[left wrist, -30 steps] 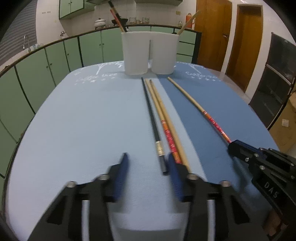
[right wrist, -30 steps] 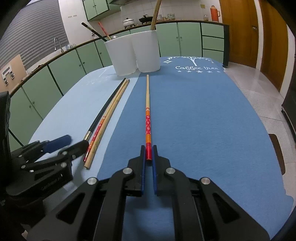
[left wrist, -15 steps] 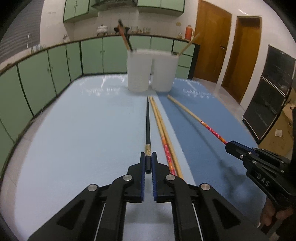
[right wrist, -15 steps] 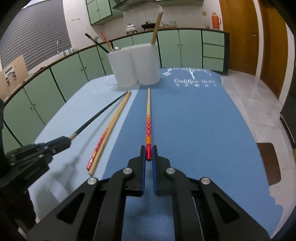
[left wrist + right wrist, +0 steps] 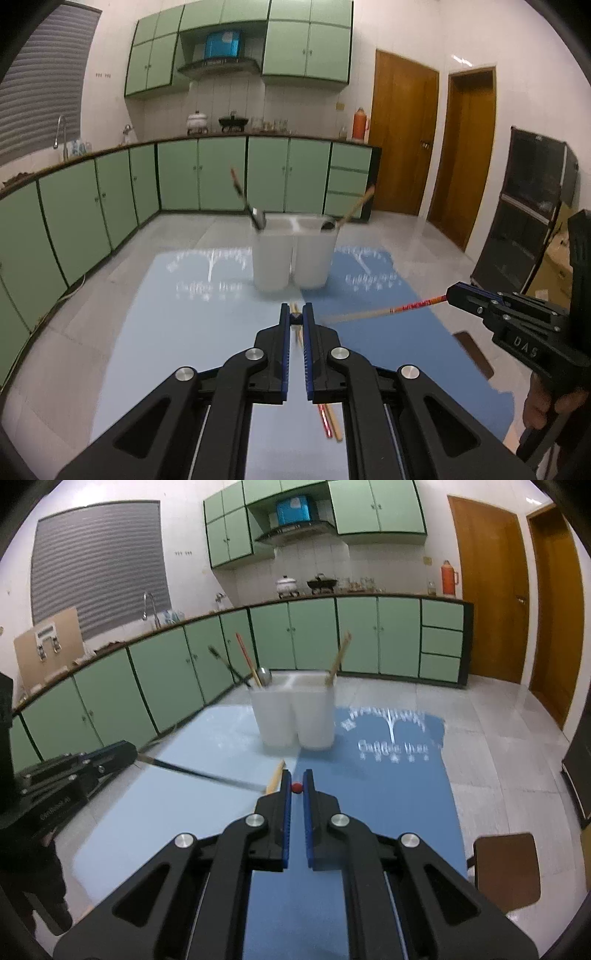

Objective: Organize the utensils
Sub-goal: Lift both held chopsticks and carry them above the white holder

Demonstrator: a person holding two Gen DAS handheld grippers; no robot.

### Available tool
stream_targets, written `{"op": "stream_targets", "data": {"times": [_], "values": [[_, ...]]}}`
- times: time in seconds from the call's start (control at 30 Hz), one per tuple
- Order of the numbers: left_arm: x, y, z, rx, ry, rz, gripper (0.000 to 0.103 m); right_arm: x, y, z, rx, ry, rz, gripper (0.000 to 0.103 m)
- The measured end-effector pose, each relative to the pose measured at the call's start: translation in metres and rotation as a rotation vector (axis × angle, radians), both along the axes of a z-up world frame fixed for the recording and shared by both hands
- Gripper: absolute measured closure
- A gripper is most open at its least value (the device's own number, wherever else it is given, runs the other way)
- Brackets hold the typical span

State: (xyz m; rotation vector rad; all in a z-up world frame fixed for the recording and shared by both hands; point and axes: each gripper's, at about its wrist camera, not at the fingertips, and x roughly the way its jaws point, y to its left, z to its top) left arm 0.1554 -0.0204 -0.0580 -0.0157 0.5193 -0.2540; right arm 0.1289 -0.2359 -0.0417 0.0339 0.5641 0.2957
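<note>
Two white cups stand side by side at the table's far end, several utensils sticking out of them; they also show in the right wrist view. My left gripper is shut on a black chopstick, held raised above the table. My right gripper is shut on a red-ended wooden chopstick, also lifted and pointing toward the cups. A wooden chopstick pair lies on the table under my left gripper.
The table has a light blue cloth on the left and a darker blue cloth on the right. A brown stool stands at the table's right. Green cabinets line the far walls.
Both grippers have risen off the table with their chopsticks and tilted upward. The left gripper closed on the black chopstick one second ago.
</note>
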Motion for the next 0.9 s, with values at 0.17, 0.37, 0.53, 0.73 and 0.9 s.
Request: {"op": "stream_targets", "data": {"times": [0.17, 0.37, 0.53, 0.73, 0.9], "values": [[0.012, 0.002, 0.023, -0.009, -0.036, -0.023, 0.097, 0.018, 0.002, 0.033, 0.013, 0.011, 0.046, 0.098], [0.018, 0.000, 0.038, -0.016, -0.050, -0.048, 0.097, 0.038, 0.009, 0.053, 0.001, 0.044, 0.097, 0.098], [0.021, 0.000, 0.047, -0.029, -0.064, -0.061, 0.097, 0.049, 0.009, 0.069, 0.023, 0.045, 0.121, 0.098], [0.033, -0.001, 0.064, -0.035, -0.102, -0.071, 0.097, 0.066, 0.002, 0.096, 0.030, -0.002, 0.128, 0.098], [0.057, -0.005, 0.095, -0.043, -0.186, -0.073, 0.097, 0.092, 0.002, 0.133, 0.015, -0.077, 0.121, 0.098]]}}
